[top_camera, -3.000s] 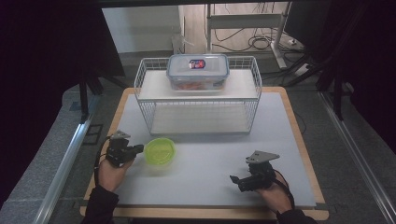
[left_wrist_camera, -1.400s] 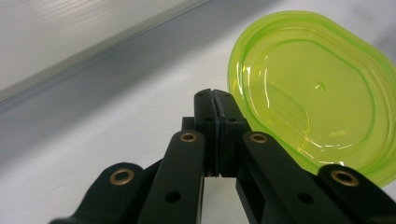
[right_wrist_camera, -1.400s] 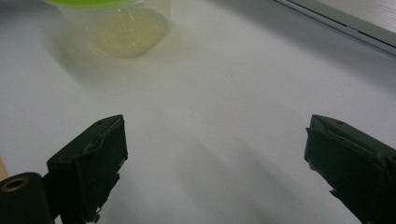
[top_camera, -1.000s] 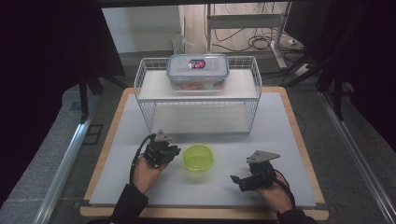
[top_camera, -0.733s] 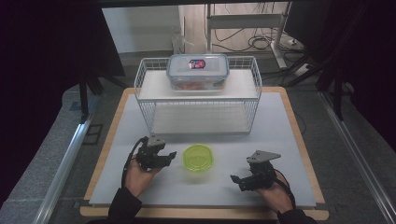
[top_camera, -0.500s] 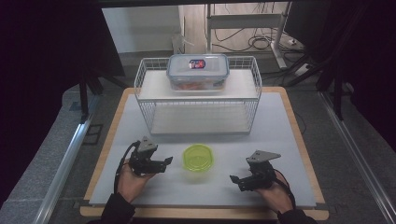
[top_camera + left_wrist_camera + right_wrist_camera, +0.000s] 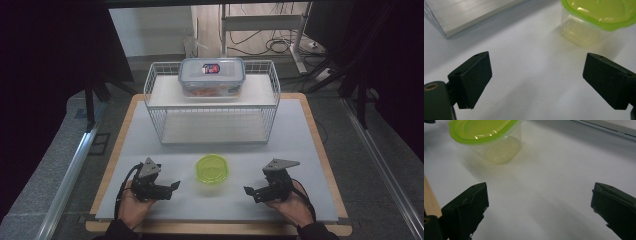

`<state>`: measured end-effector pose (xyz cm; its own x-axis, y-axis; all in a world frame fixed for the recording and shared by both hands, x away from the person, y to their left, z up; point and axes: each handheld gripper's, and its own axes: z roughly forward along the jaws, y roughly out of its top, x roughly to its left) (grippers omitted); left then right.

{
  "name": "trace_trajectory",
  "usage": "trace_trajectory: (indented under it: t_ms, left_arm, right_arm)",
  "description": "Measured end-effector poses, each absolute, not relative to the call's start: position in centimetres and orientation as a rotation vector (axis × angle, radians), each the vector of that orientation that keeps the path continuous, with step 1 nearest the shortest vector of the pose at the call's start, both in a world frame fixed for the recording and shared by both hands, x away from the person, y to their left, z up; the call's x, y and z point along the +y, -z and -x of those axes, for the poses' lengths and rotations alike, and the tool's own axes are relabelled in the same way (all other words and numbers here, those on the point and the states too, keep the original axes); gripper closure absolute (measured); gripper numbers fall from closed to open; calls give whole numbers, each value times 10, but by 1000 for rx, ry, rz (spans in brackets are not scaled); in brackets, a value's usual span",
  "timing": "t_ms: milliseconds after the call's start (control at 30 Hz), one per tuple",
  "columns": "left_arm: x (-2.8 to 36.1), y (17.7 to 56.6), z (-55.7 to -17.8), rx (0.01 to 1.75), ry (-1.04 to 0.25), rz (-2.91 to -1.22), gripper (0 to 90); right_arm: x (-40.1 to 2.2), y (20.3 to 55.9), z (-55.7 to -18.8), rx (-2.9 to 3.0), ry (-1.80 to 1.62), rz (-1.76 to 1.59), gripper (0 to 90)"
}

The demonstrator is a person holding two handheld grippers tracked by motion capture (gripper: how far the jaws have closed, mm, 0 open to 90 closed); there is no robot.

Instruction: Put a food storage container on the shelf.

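Green-lidded tub (image 7: 212, 168) sits freed mid-mat, at your left gripper's (image 7: 172, 186) two o'clock, its jaws just opened wide and empty, right gripper (image 7: 248, 190) gaping empty too; placing looks done, so next choose a fresh grasp.

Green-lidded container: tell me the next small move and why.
Probably bring the right gripper in toward the green-lidded container. It stands free on the white mat between both grippers; the left gripper has just been opening, with nothing between its jaws, and sits apart from it. The right is open too.
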<state>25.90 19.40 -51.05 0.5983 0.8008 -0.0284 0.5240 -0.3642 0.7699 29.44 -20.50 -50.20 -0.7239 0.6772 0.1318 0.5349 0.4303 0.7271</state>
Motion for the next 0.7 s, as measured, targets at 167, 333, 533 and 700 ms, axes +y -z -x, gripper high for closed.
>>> trace_trajectory:
  t_ms: [167,333,533,700]
  left_arm:
    - [192,511,-258,1033,-484,-2068,84]
    - [191,514,-259,1035,-488,-2088,91]
    - [192,514,-259,1033,-488,-2080,92]
    - [191,515,-259,1019,-483,-2104,93]
  right_arm:
    - [-202,494,-301,2519,-1192,-1128,109]
    - [-201,488,-311,2525,-1290,-1208,314]
    - [-188,486,-325,2524,-1396,-1265,418]
    - [-173,486,-336,2536,-1503,-1343,481]
